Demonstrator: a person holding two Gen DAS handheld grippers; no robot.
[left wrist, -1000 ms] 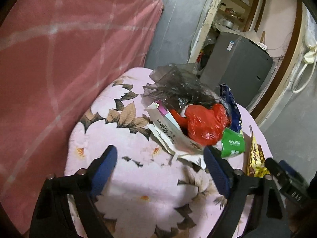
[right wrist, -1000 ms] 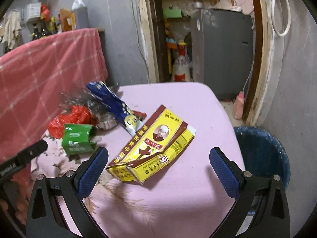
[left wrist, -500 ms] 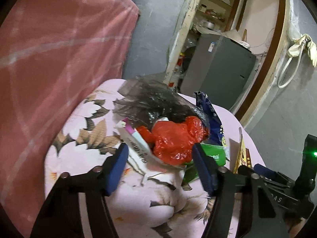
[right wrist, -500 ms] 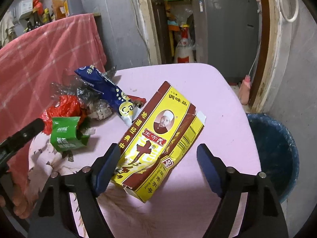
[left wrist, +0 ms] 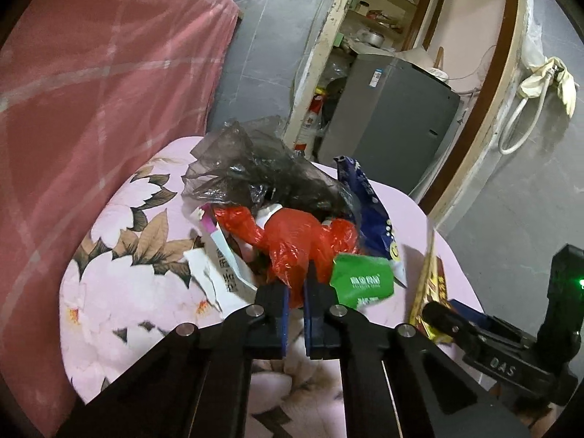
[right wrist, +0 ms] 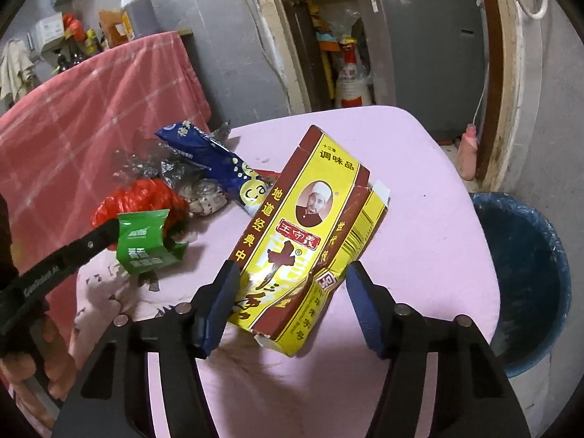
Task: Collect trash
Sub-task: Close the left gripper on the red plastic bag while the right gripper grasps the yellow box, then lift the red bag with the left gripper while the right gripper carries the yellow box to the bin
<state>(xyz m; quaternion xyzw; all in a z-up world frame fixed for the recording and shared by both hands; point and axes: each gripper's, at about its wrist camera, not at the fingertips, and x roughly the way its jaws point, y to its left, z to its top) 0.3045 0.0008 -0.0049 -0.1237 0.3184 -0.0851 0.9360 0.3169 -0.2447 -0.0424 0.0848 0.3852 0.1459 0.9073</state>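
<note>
The table cloth (left wrist: pixel 120 277) is pink with brown leaves. One bag (left wrist: pixel 299 241) is bright red. The small packet (left wrist: pixel 361 281) is green. The box (right wrist: pixel 310 230) is yellow and dark red. The bin (right wrist: pixel 529 273) is blue.

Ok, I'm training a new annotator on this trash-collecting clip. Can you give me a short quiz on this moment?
1. What is the left gripper shut on?
A. green packet
B. red plastic bag
C. blue wrapper
2. True or false: the blue bin stands on the table.
3. What lies between the right gripper's fingers?

Key:
1. B.
2. False. It stands lower, beside the table.
3. The yellow box. The jaws have just been closing around it and do not look clamped yet.
</note>
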